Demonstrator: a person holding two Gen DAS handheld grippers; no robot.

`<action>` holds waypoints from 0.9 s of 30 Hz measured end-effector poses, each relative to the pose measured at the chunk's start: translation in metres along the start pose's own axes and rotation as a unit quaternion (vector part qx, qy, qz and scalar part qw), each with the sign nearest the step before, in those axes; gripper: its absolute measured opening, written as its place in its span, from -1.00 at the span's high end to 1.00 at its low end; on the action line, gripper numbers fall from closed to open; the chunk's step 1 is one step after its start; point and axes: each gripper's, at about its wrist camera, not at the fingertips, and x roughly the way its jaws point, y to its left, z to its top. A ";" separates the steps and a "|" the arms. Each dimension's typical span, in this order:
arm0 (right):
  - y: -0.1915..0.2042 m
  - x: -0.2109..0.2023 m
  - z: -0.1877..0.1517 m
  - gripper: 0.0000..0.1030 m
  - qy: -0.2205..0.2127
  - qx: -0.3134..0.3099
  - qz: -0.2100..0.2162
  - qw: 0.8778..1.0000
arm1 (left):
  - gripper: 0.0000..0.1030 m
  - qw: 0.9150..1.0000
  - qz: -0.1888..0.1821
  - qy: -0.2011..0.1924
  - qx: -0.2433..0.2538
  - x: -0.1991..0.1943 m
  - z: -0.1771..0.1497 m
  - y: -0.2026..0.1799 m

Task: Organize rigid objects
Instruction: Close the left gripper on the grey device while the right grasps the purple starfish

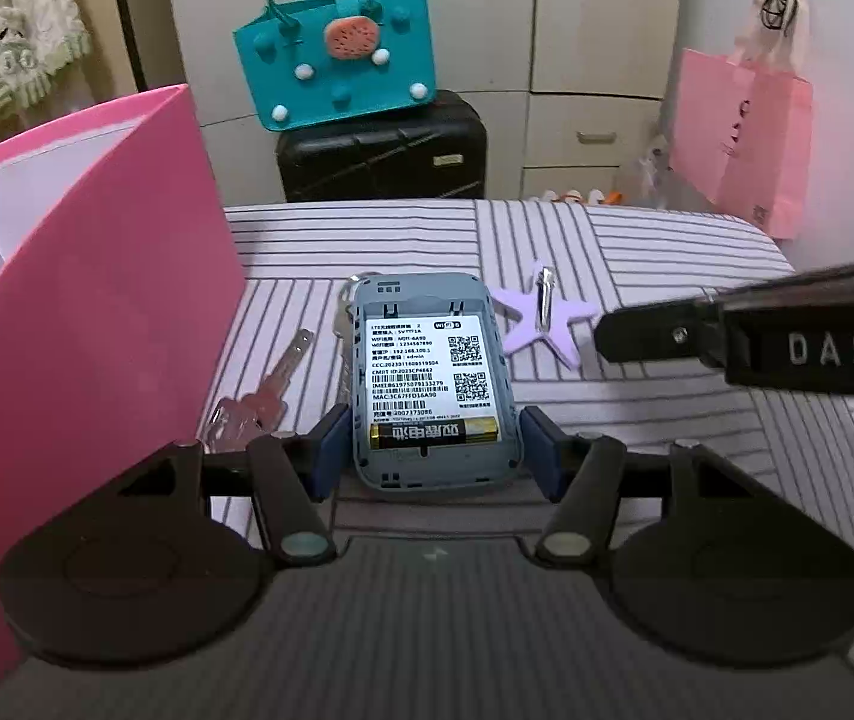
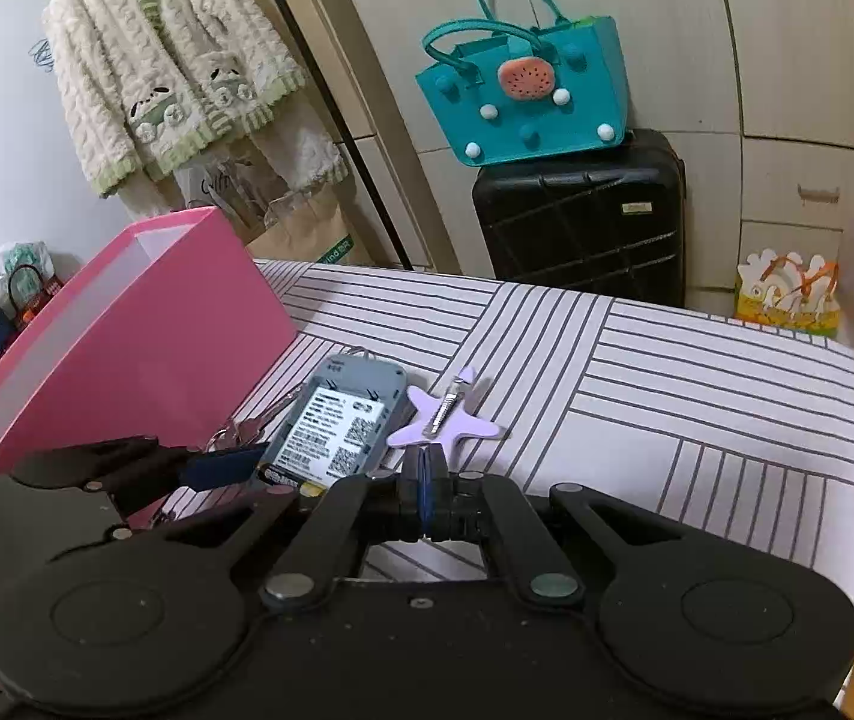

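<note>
Left tool (image 1: 433, 450): its blue pads (image 1: 330, 456) stand on either side of the near end of the grey device; they look to press its edges, so clamped on it (the contact itself is hard to make out).
Grey device (image 1: 427, 372): a small router with its back cover off, lying flat on the striped surface (image 1: 667, 252), label up, directly ahead of the left tool.
Battery (image 1: 433, 433): a gold and black cell lying crosswise in the open compartment at the device's near end, just between the left tool's pads.
Right tool (image 2: 423, 480): fingers together, nothing between them, tip just short of the purple star.
Purple star (image 2: 445, 423): flat on the surface just ahead of the right tool, to the right of the device, touching or nearly touching its edge; a small metal clip (image 2: 445, 405) lies along its top.
Keys (image 1: 258, 402): on the surface left of the left tool, beside the device.
Pink box (image 1: 84, 300): open-topped, standing left of both tools; its white inner wall shows, its contents cannot be seen.
Teal bag (image 2: 523, 96): beyond the surface, on a black suitcase (image 2: 583, 216).
</note>
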 end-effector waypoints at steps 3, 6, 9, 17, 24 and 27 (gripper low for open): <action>-0.001 -0.003 0.002 0.96 -0.001 -0.001 -0.001 1.000 | -0.14 1.000 -0.013 0.007 0.006 -0.004 -0.003 -0.002; -0.003 -0.007 0.002 0.96 -0.001 -0.003 -0.003 1.000 | -0.14 1.000 -0.024 0.013 0.013 -0.011 -0.009 -0.004; -0.005 -0.009 0.002 0.96 0.001 -0.008 -0.007 1.000 | -0.14 0.999 -0.034 0.018 0.017 -0.018 -0.015 -0.005; -0.011 0.012 0.014 0.50 0.000 -0.023 -0.008 1.000 | -0.14 0.999 -0.036 0.026 0.026 -0.034 -0.029 -0.013; -0.006 0.034 0.021 -0.05 0.005 -0.038 -0.014 0.999 | -0.14 0.998 -0.048 0.032 0.027 -0.041 -0.033 -0.013; -0.001 0.040 0.021 -0.22 0.013 -0.057 -0.012 0.998 | -0.14 0.998 -0.051 0.032 0.030 -0.042 -0.035 -0.012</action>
